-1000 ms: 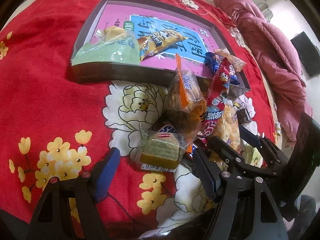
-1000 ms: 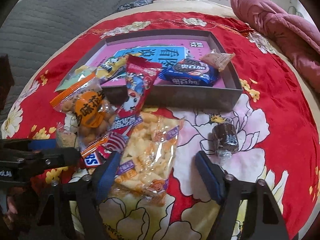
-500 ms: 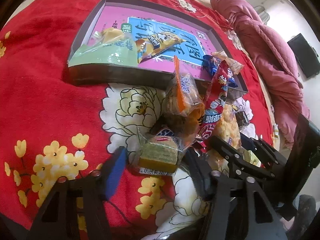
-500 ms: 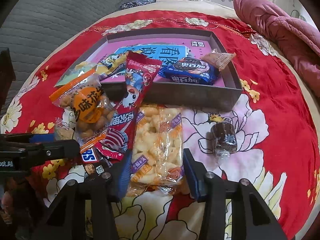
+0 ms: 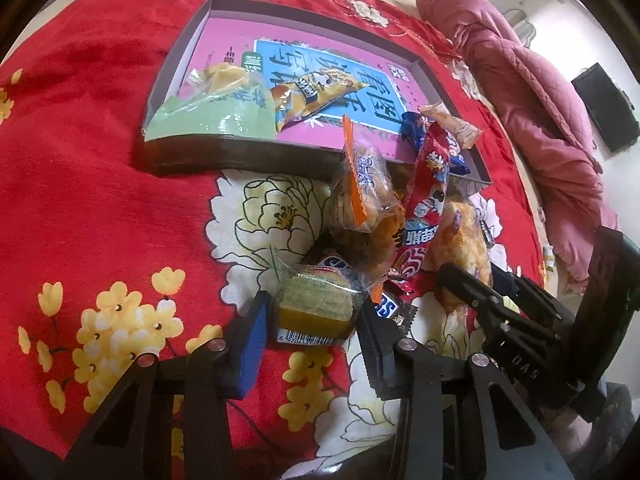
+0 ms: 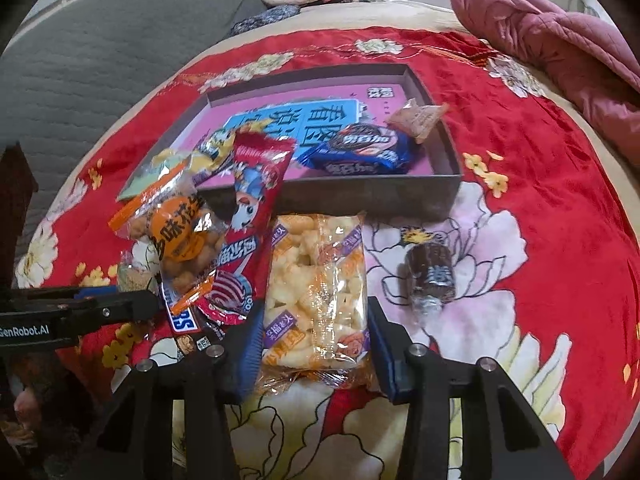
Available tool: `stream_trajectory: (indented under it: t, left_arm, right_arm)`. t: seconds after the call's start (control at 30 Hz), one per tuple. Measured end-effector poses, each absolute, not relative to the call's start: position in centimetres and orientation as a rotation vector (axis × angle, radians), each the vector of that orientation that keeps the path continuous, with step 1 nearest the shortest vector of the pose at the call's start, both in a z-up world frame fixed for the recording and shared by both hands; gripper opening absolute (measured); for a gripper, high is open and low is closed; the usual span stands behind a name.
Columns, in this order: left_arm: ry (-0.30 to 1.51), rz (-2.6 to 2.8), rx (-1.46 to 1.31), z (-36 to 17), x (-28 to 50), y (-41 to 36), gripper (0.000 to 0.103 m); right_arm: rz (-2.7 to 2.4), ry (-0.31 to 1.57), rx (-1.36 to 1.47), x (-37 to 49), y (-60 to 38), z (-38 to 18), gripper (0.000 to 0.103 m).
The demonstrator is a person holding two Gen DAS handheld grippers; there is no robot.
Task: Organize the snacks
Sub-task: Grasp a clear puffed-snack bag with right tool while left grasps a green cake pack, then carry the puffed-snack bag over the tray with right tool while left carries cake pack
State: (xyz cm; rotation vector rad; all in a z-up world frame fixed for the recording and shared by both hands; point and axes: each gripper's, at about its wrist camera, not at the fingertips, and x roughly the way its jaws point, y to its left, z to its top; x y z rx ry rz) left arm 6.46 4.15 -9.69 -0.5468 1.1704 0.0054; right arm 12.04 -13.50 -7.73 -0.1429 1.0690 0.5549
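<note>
Clear-wrapped cake (image 5: 316, 308) sits between your left hand-held gripper (image 5: 310, 326) pads, pinched on the bedspread; your right hand-held gripper (image 6: 312, 344) pinches the puffed-snack bag (image 6: 316, 292). Both look like pick-ups; next, lift each into the grey tray (image 6: 400, 196) just beyond.

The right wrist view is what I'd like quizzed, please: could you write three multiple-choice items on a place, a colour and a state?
1. Where does the dark wrapped candy lie?
A in the tray
B on the blanket, right of the puffed-snack bag
C on the peanut bag

2. Colour of the cookie pack in the tray?
A blue
B green
C white

3. The right gripper is:
A far above
B empty beside the tray
C closing around the puffed-snack bag

Key: B, it lies outside the tray; A, blue wrapper; C, pads flank the bag.
</note>
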Motion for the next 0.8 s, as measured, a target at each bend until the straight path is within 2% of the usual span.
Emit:
stream_trajectory:
  t: [0.8]
  left_arm:
    - [1.018, 0.114, -0.515, -3.9, 4.9, 7.5, 0.043]
  right_arm:
    - [0.56, 0.892, -0.112, 11.7, -14.2, -3.9, 0.047]
